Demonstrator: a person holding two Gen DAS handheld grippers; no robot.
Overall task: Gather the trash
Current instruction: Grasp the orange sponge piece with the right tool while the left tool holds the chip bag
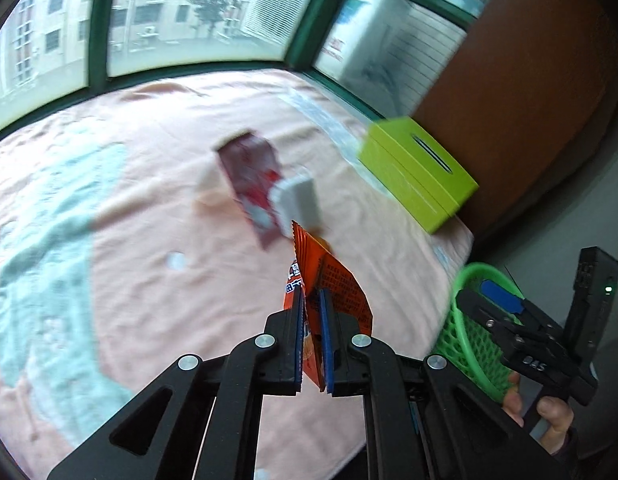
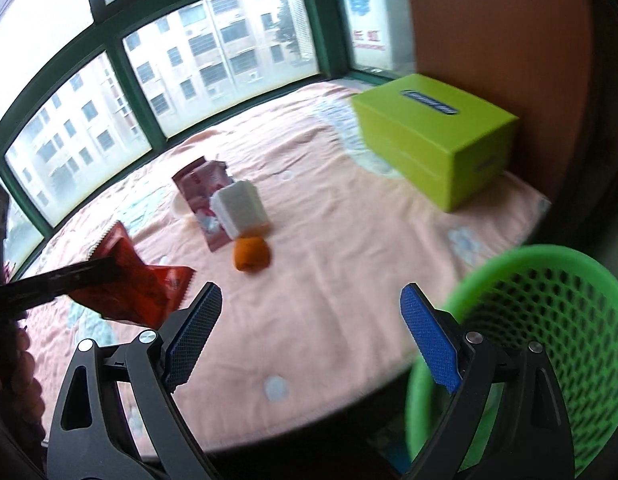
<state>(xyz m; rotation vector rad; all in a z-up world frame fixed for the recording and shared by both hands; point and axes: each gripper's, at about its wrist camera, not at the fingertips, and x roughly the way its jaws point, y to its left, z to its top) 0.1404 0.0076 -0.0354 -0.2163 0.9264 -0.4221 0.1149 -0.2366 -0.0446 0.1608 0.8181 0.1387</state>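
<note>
My left gripper (image 1: 312, 300) is shut on an orange snack wrapper (image 1: 337, 284) and holds it above the table; the wrapper also shows in the right wrist view (image 2: 129, 280), at the left. On the pink cloth lie a red wrapper (image 1: 249, 176), a white box (image 1: 299, 200) on top of it, and an orange lump (image 2: 251, 254). The red wrapper (image 2: 201, 184) and white box (image 2: 241, 208) also show in the right wrist view. My right gripper (image 2: 309, 320) is open and empty beside the green mesh basket (image 2: 549, 344), which also shows at the right in the left wrist view (image 1: 469, 320).
A lime green tissue box (image 2: 433, 136) stands at the table's right back, next to a brown wooden panel (image 2: 501, 20). Green-framed windows (image 2: 117, 60) run behind the table. The pink cloth (image 2: 349, 240) covers the table, and the basket stands off its right edge.
</note>
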